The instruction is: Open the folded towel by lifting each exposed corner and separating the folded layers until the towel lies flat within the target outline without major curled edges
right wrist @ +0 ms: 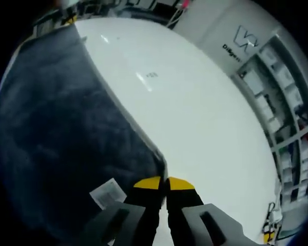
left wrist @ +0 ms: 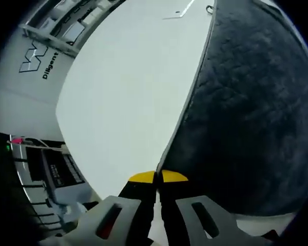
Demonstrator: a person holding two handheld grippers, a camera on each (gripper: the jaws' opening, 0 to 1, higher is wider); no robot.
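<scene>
A dark grey towel (left wrist: 246, 102) spreads over the right half of the left gripper view, its pale hem running down to my left gripper (left wrist: 157, 177). The yellow-tipped jaws are shut on that hem. In the right gripper view the same towel (right wrist: 56, 128) lies on the left over the white table (right wrist: 205, 118), with a small white label (right wrist: 109, 193) near its corner. My right gripper (right wrist: 163, 183) has its jaws pressed together on the towel's corner.
The white table (left wrist: 123, 92) stretches left of the towel, with a faint line mark (left wrist: 177, 14) far off. A white wall with lettering (left wrist: 38, 59) and a grey device on a rack (left wrist: 61, 174) lie beyond the edge. Shelving (right wrist: 287, 123) stands past the table.
</scene>
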